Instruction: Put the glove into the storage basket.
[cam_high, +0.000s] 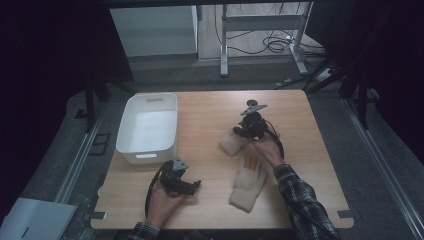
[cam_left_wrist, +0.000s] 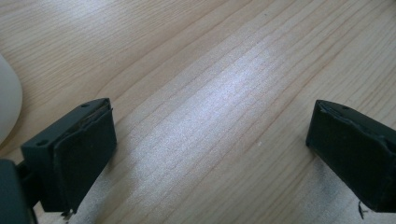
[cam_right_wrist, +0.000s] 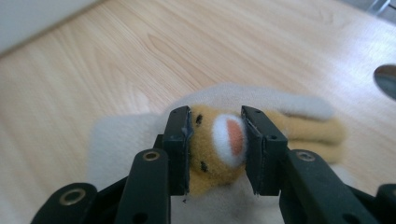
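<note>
Right claw clamped on the glove's plush patch, mid-table.

Glove (cam_right_wrist: 140, 140) lies flat under the right claw (cam_right_wrist: 215, 142); its jaws pinch the tan animal-face patch (cam_right_wrist: 219, 149) from both sides, glove body trailing toward 3 o'clock in that claw's view. Bin (cam_high: 148, 127) sits at 9 o'clock from the glove (cam_high: 232, 144) in the high view. Second glove (cam_high: 248, 184) lies at 5 o'clock. Left claw (cam_left_wrist: 210, 154) is apart over bare table (cam_left_wrist: 210, 70), farther off.

Lab: bare desk frame (cam_high: 260, 30), loose floor cables (cam_high: 277, 45).
</note>
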